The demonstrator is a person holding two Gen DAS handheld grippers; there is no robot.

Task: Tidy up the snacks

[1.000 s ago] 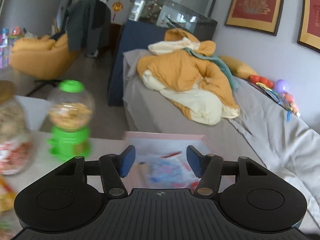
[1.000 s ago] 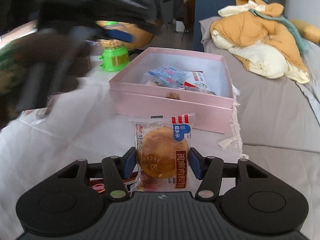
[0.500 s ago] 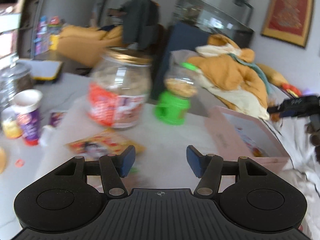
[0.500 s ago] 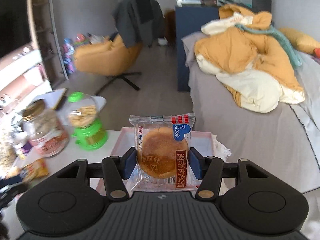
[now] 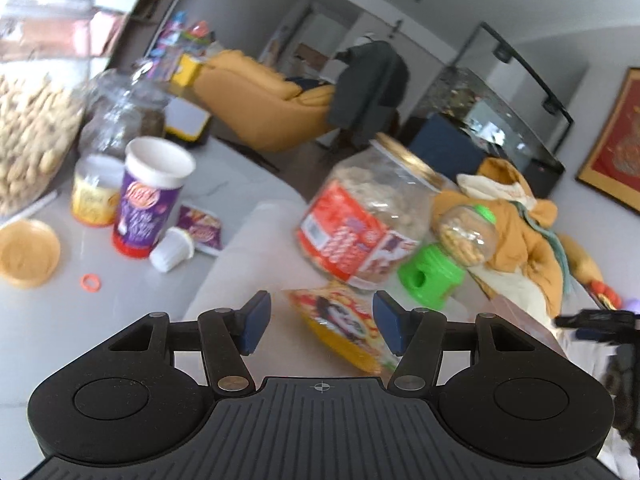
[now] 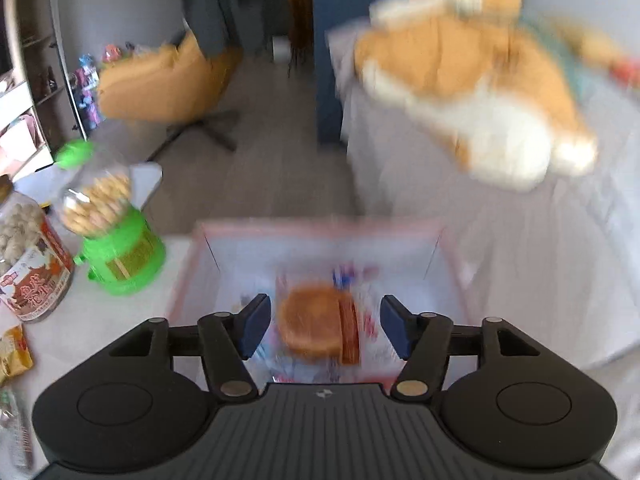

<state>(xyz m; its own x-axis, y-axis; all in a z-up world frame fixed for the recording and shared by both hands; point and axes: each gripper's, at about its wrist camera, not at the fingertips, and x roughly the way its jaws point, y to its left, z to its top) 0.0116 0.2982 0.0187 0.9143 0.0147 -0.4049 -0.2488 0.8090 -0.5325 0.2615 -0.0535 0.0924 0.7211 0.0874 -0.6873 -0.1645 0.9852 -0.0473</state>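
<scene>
the left gripper [image 5: 320, 324] hovers with its jaws spread wide and empty over a yellow snack packet [image 5: 340, 326] lying on the white table [image 5: 120, 320], near a red-labelled jar [image 5: 368, 224] and a green candy dispenser [image 5: 448, 256]. the right gripper [image 6: 324, 330] is over the pink box [image 6: 184, 276]; its jaws are opening, and the wrapped round cake [image 6: 316, 322] sits blurred between the pads, clear of both.
</scene>
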